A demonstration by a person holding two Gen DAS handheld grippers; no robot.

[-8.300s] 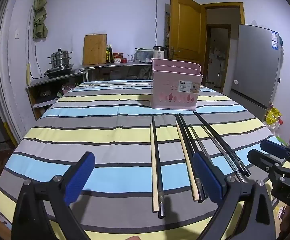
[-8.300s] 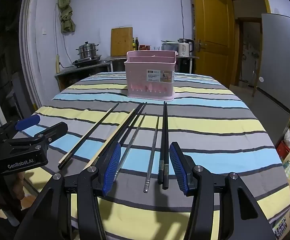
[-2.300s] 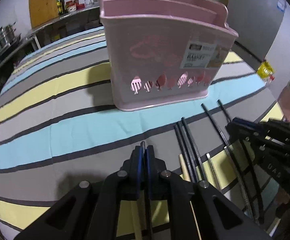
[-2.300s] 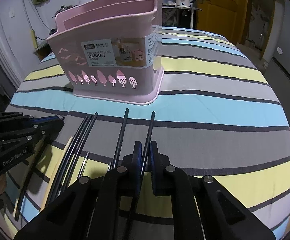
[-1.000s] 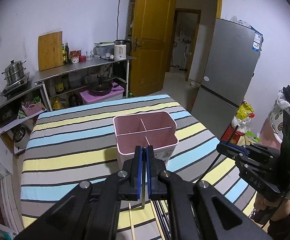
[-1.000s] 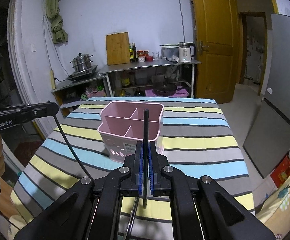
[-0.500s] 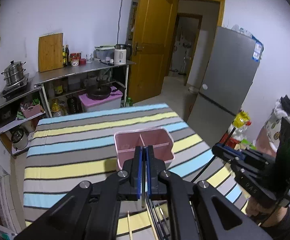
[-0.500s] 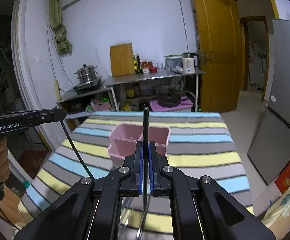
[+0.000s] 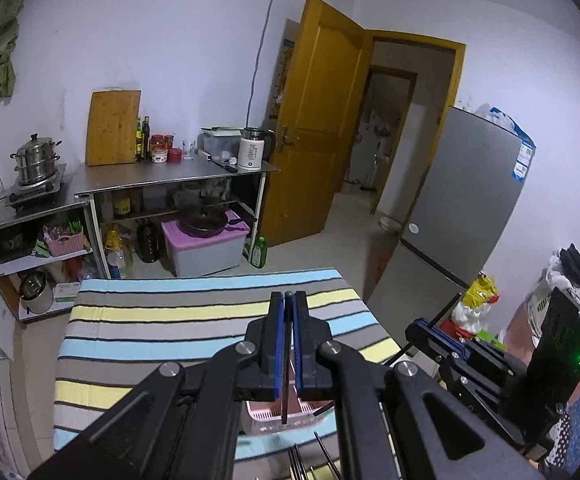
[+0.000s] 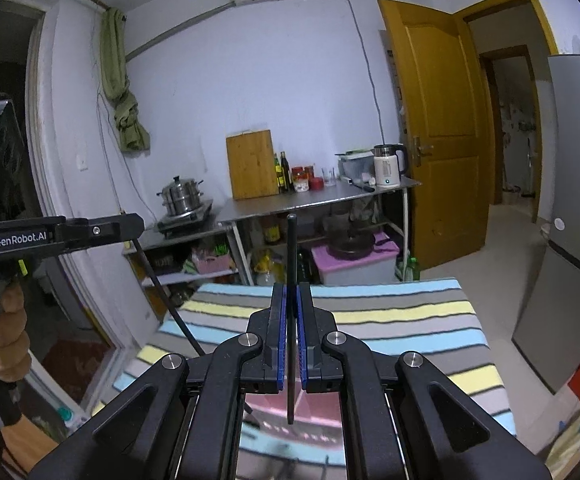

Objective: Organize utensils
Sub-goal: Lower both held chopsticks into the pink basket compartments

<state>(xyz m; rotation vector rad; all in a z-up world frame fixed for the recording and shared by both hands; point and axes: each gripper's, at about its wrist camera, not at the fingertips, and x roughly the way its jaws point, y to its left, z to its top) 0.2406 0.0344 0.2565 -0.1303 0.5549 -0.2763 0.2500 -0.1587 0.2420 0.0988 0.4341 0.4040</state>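
My left gripper [image 9: 286, 304] is shut on a black chopstick [image 9: 285, 392] that hangs nearly upright, its lower tip over the pink utensil basket [image 9: 258, 424] far below. My right gripper [image 10: 289, 296] is shut on another black chopstick [image 10: 290, 256], which stands upright with its lower end above the pink basket [image 10: 314, 408]. In the left wrist view the right gripper [image 9: 422, 330] shows at the right with its stick slanting down. In the right wrist view the left gripper [image 10: 130, 224] shows at the left, a hand [image 10: 2, 340] on its grip. More chopsticks [image 9: 306, 464] lie on the table near the basket.
The table wears a striped cloth [image 9: 170, 320] of blue, yellow and grey bands. Behind it stand a steel counter [image 9: 162, 176] with a pot, a cutting board and a kettle, a wooden door [image 9: 314, 120] and a grey fridge [image 9: 462, 208].
Both grippers have risen with their chopsticks. The basket has dropped lower in both views and now sits mostly behind the gripper bodies.
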